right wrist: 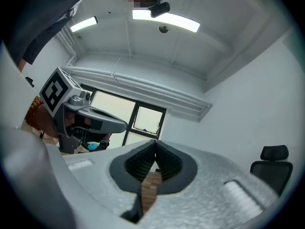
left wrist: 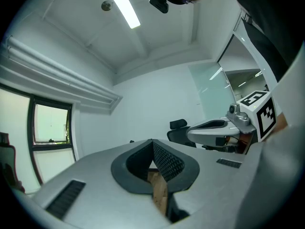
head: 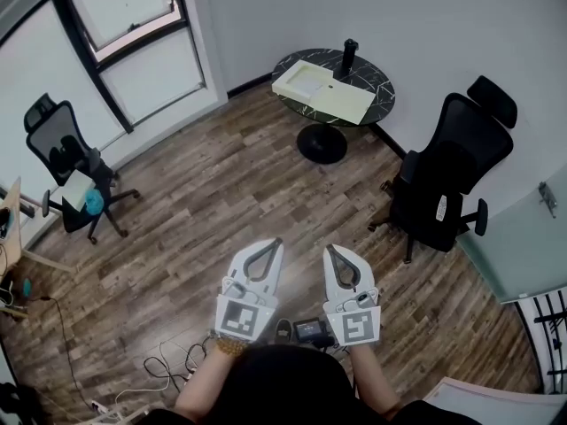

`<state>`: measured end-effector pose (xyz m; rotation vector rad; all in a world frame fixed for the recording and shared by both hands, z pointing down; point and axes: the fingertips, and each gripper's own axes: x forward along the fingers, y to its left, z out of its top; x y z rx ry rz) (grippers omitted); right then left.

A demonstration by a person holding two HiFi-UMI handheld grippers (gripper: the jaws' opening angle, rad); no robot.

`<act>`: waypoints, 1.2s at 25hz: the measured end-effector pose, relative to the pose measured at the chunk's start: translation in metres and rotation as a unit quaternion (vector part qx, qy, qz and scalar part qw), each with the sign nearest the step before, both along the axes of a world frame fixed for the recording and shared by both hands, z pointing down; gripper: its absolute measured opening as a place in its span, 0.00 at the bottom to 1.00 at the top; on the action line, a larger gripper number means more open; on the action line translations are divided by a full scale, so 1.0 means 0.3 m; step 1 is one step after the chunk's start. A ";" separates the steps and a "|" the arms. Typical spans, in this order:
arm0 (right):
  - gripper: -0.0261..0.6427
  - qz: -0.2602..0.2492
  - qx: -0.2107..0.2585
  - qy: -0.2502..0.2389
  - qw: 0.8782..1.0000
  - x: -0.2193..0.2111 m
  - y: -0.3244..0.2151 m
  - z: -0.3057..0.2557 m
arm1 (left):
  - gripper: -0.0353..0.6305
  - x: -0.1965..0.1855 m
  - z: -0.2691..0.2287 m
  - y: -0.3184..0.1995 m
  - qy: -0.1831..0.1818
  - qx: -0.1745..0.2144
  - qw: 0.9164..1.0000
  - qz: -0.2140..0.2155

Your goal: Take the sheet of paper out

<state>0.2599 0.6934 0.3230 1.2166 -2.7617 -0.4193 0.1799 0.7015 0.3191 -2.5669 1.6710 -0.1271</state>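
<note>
Wooden floor (head: 213,184) fills most of the room, with a black office chair (head: 447,180) at the right and a second chair (head: 66,158) at the left. A round dark surface (head: 379,82) stands at the far side, well apart from the person. On it lies a pale box (head: 301,80), with what looks like the sheet of paper (head: 353,104) just right of it. The left tongs (head: 275,243) and right tongs (head: 330,249) are held level at the near side, both clenched on nothing. The task looks not yet begun; next comes an approach to the surface, then parting one pair of tongs to pinch the sheet's edge
</note>
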 end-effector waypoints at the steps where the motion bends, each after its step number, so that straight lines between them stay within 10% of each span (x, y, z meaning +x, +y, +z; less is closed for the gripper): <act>1: 0.04 0.002 -0.005 0.003 1.000 0.002 -0.014 0.008 | 0.04 -0.004 0.004 -0.010 0.000 -0.002 1.000 -0.001; 30: 0.03 0.035 -0.054 0.020 0.998 -0.263 -0.621 0.053 | 0.04 -0.277 0.014 -0.623 0.015 0.004 0.999 0.043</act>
